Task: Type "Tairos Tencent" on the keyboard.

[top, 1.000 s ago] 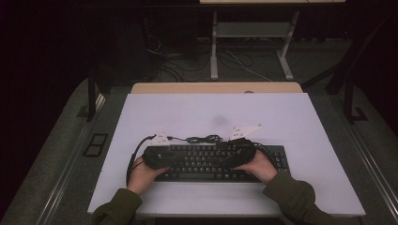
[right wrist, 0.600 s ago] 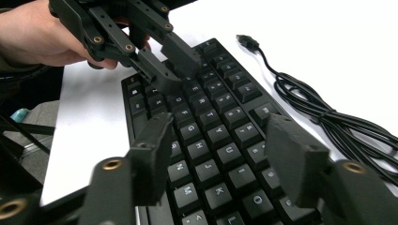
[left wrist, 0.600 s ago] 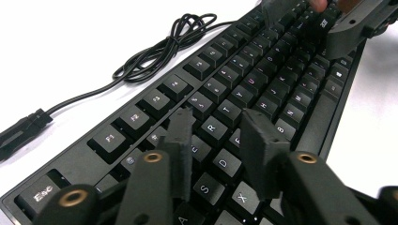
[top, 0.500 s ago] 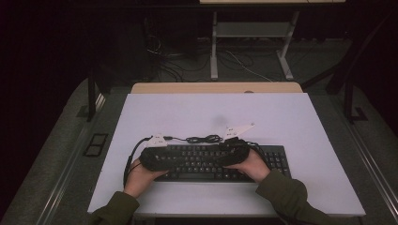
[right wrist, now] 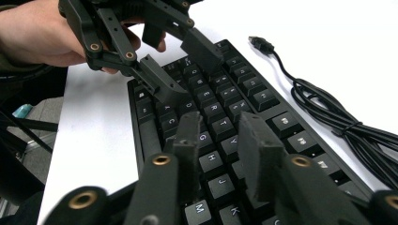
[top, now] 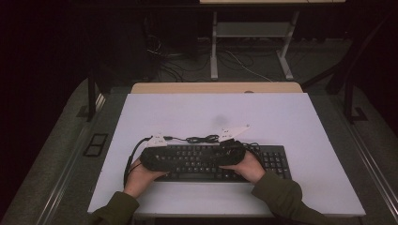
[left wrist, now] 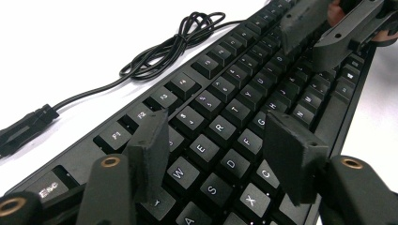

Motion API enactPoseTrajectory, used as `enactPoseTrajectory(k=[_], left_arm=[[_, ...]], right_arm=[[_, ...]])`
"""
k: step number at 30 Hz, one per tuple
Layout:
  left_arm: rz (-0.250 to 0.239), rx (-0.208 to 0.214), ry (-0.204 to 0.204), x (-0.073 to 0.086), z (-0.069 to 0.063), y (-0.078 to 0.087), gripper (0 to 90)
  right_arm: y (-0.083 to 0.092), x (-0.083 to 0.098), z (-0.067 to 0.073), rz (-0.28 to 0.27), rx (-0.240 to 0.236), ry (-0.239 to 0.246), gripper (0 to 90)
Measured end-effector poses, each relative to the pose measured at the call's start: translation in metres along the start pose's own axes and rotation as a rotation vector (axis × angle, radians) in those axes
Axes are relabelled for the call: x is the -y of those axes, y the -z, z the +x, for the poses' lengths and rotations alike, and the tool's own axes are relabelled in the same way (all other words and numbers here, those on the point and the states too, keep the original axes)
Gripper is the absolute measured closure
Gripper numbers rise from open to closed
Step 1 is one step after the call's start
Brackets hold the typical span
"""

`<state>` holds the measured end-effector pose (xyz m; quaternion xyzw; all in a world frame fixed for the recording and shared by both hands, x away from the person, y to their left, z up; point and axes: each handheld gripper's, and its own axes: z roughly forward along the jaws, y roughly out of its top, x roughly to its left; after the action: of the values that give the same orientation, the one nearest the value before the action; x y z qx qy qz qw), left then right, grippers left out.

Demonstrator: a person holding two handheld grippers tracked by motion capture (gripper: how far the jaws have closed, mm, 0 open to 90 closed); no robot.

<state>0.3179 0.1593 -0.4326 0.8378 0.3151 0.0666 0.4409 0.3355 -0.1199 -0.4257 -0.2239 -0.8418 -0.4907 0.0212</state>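
Observation:
A black keyboard [top: 274,161] lies near the front of the white table [top: 291,117], with its cable [top: 202,138] coiled just behind it. Both grippers hover low over the keys, pointing at each other. My left gripper [left wrist: 216,136] is over the W, E, R and D keys; its jaws have just been opening and nothing is between them. My right gripper [right wrist: 219,126] is over the G, H and J keys; its jaws have just been closing to a narrow gap, also with nothing between. The left gripper [right wrist: 180,58] faces it with jaws apart.
The cable's USB plug [right wrist: 260,43] lies loose on the table behind the keyboard's left end. A wooden tabletop edge [top: 216,87] adjoins the far side. Desk legs [top: 214,47] and floor cables stand beyond. A floor socket box [top: 95,144] sits left of the table.
The right hand and its gripper have shifted a little to the left along the keyboard, closer to the left gripper. The left hand has stayed put.

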Motion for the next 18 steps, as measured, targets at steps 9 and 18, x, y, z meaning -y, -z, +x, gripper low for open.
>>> enactPoseTrajectory(k=[9, 18], left_arm=[[-0.004, -0.005, 0.000, 0.0008, 0.0005, -0.0011, 35.8], [-0.003, -0.009, -0.002, 0.0009, 0.0005, -0.0013, 32.2]], right_arm=[[-0.0046, 0.0016, 0.0044, 0.045, -0.016, 0.036, 88.3], [-0.0091, 0.0036, 0.0077, 0.086, -0.035, 0.056, 89.2]])
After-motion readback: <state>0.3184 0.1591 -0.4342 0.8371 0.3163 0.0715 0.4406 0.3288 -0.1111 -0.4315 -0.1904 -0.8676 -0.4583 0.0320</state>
